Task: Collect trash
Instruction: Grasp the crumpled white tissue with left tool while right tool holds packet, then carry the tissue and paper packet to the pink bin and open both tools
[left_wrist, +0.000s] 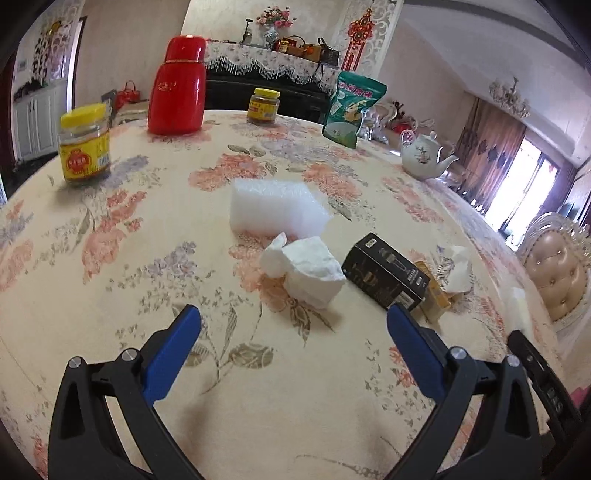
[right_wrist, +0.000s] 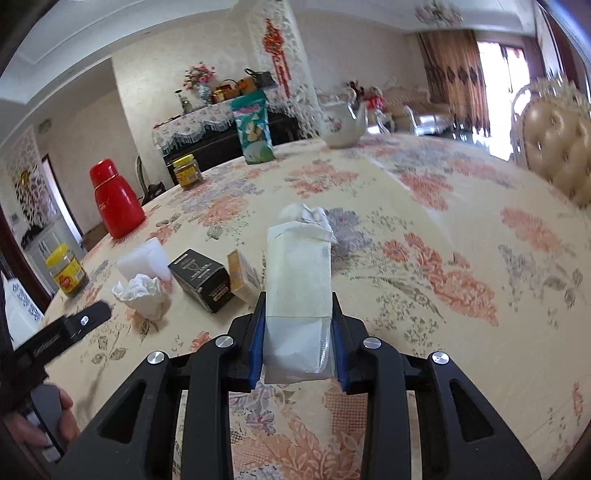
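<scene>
Right gripper (right_wrist: 298, 332) pinching a white packet (right_wrist: 298, 291), left gripper (left_wrist: 293, 328) spread wide above floral tablecloth (left_wrist: 110, 295), crumpled tissue (left_wrist: 306, 269) beside black box (left_wrist: 388, 273), foam block (left_wrist: 273, 206) behind

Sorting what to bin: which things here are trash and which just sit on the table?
Trash:
- crumpled tissue
- white packet in right hand-held gripper
- black box
- foam block

Lying about:
- red thermos
- teapot
- green bag
</scene>
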